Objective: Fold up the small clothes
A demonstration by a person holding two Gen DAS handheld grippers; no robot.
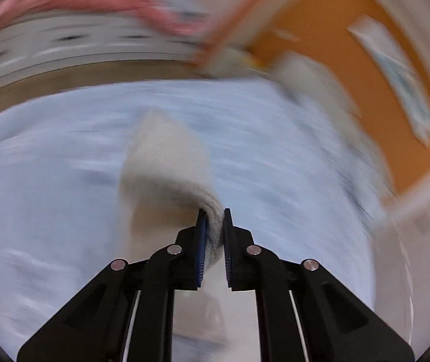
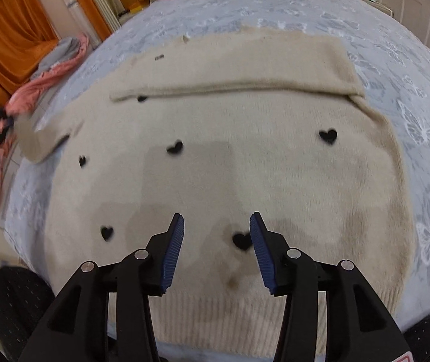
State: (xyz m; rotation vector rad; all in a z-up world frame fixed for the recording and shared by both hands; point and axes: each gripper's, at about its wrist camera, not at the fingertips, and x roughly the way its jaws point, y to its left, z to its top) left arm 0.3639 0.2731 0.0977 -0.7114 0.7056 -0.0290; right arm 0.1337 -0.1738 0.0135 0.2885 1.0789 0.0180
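A cream sweater [image 2: 230, 157] with black hearts is spread on the bedspread [image 2: 411, 96]; its cuff is pinched by the left gripper [image 1: 214, 235], while nothing is held between the parted jaws of the right gripper [image 2: 216, 241].

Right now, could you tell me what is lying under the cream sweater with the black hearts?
The sweater lies flat on a pale blue bedspread printed with white butterflies, which shows around most of its edges. What the bedspread looks like directly beneath the knit is covered.
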